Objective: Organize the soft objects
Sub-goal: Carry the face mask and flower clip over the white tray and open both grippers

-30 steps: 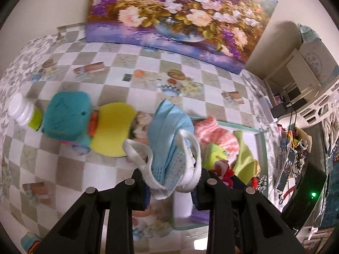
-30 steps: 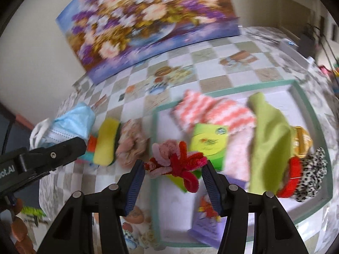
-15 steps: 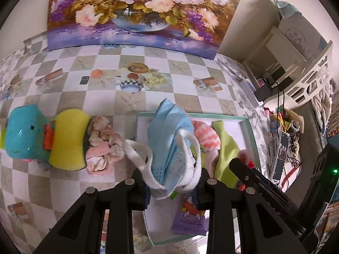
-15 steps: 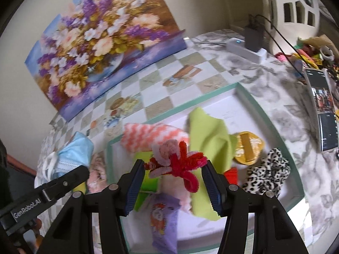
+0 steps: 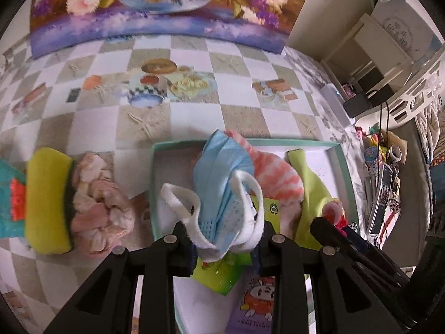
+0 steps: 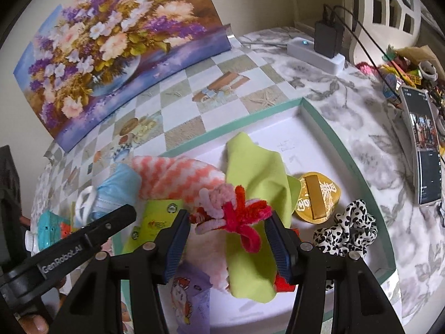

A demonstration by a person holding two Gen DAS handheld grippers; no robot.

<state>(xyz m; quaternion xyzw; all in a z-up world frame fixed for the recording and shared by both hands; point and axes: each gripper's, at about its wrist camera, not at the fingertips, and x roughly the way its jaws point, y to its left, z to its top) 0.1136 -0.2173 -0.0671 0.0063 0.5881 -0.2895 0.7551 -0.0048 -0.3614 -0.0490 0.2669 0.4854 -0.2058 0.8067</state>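
My left gripper (image 5: 225, 246) is shut on a blue face mask (image 5: 222, 178) with white ear loops, held above the left part of the teal-rimmed white tray (image 5: 343, 167). My right gripper (image 6: 229, 229) is shut on a pink-and-red pipe-cleaner flower (image 6: 233, 213), held over the tray's (image 6: 331, 136) middle. In the tray lie a coral-and-white chevron cloth (image 6: 180, 176), a lime-green cloth (image 6: 256, 172), a green packet (image 6: 158, 220), a purple packet (image 6: 189, 297), a gold foil pack (image 6: 317, 199) and a leopard scrunchie (image 6: 345, 232).
Left of the tray, a pink scrunchie (image 5: 97, 203), a yellow sponge (image 5: 46, 203) and a teal object (image 5: 8, 197) lie on the checkered tablecloth. A flower painting (image 5: 155, 8) leans on the back wall. A power strip (image 6: 314, 54), a phone (image 6: 425, 144) and clutter lie at right.
Both grippers have moved right over the tray with their loads still held. The left gripper now hangs above the tray's left end; the right one has come further over the green cloth.
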